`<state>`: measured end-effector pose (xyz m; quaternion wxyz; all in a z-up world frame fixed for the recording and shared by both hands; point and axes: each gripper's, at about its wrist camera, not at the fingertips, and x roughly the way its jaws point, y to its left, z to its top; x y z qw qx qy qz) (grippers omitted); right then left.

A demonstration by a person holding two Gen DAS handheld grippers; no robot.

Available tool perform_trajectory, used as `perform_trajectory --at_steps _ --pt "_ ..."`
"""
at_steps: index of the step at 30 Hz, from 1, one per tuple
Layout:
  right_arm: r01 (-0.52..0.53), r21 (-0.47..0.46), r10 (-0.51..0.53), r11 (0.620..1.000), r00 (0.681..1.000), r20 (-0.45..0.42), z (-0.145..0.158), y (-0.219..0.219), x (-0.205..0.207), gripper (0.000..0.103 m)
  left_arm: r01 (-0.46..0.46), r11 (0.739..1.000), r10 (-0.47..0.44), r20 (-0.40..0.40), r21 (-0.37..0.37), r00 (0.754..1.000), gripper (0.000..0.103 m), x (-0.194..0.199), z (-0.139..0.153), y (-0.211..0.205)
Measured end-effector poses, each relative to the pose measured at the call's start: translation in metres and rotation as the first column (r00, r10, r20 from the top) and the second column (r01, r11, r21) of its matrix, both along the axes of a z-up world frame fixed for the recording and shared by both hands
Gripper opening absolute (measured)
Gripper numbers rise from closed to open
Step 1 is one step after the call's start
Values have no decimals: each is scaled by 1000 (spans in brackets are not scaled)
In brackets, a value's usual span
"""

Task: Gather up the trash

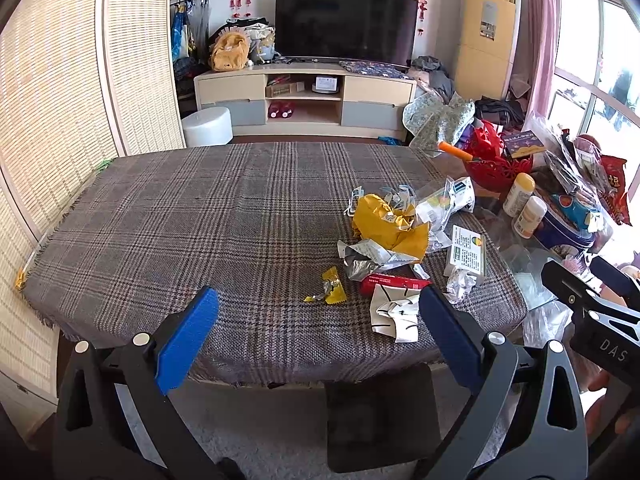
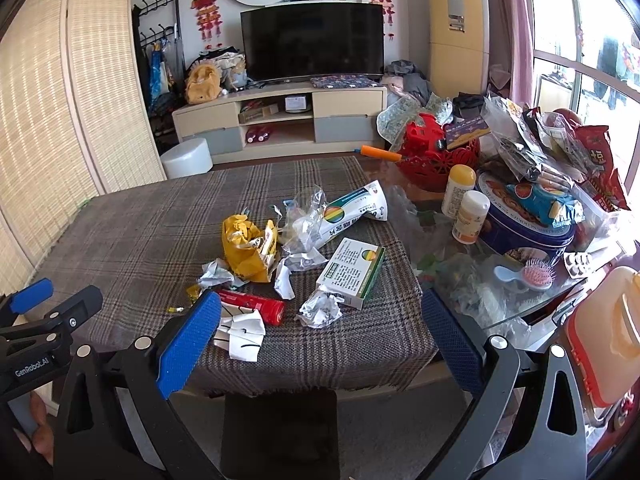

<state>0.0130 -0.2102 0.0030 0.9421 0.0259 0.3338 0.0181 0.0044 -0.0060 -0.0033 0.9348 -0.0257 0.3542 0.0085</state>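
Yellow crumpled bag (image 2: 248,250) lies at 12 o'clock from right tongs (image 2: 320,336); both tongs released, left tongs (image 1: 318,322) farther.

Daylight enters from the window (image 1: 592,64) at right, overexposed there; fisheye distortion bends the edges; focus stays sharp.

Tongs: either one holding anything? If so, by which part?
Nothing held. Left tongs and right tongs are both open, short of the trash.
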Motion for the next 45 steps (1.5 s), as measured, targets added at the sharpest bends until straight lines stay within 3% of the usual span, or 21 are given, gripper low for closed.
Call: perform_trajectory --at_steps 36,41,45 --pt "2 -9 -2 1000 1000 -27 -8 -1 6 100 -3 1000 3 -11 -16 1000 95 1 2 2" --pt "4 44 -2 999 999 -54 -13 -6 9 100 -7 1000 6 -25 -19 1000 95 3 -2 6" --pt "37 4 -36 999 998 -43 -17 -5 11 100 -6 1000 6 -31 2 999 95 6 -8 6"
